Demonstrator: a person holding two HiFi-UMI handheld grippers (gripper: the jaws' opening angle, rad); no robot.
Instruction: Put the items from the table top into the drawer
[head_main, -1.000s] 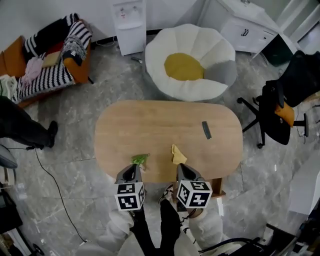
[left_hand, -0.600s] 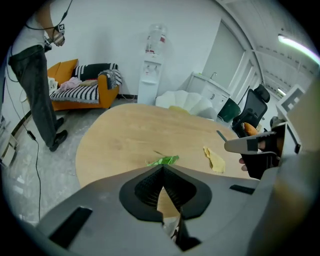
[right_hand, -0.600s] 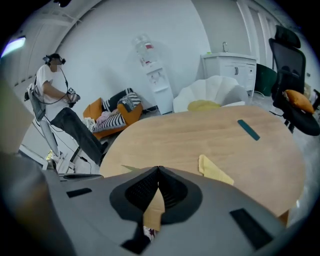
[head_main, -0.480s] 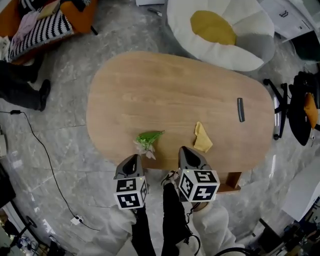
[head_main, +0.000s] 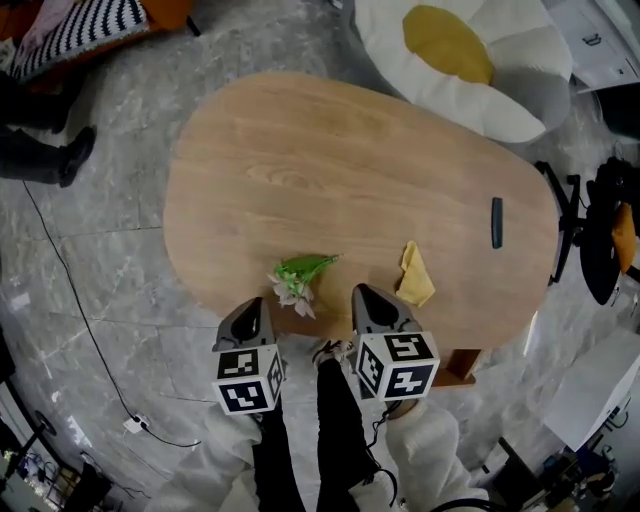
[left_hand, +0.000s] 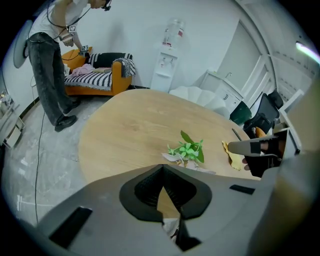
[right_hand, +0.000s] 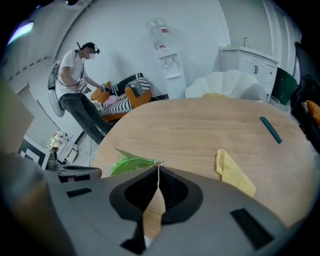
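An oval wooden table (head_main: 330, 170) carries a green leafy sprig with pale flowers (head_main: 298, 277), a folded yellow cloth (head_main: 415, 274) and a slim dark bar (head_main: 496, 222). My left gripper (head_main: 251, 306) hangs over the table's near edge, just short of the sprig (left_hand: 187, 150). Its jaws meet at the tips (left_hand: 162, 168), with nothing between them. My right gripper (head_main: 361, 294) sits beside it, left of the yellow cloth (right_hand: 234, 173). It is shut and empty (right_hand: 158, 169). No drawer can be made out.
A white and yellow flower-shaped beanbag (head_main: 470, 60) lies beyond the table. A black office chair (head_main: 600, 230) stands at the right. A person (left_hand: 50, 65) stands by a striped sofa (left_hand: 97, 75), near a water dispenser (left_hand: 167, 55). A cable (head_main: 90, 340) runs across the floor.
Both grippers have sunk toward the table's near edge and the table now fills more of the head view. Both jaws stay shut. The items on the table have not moved.
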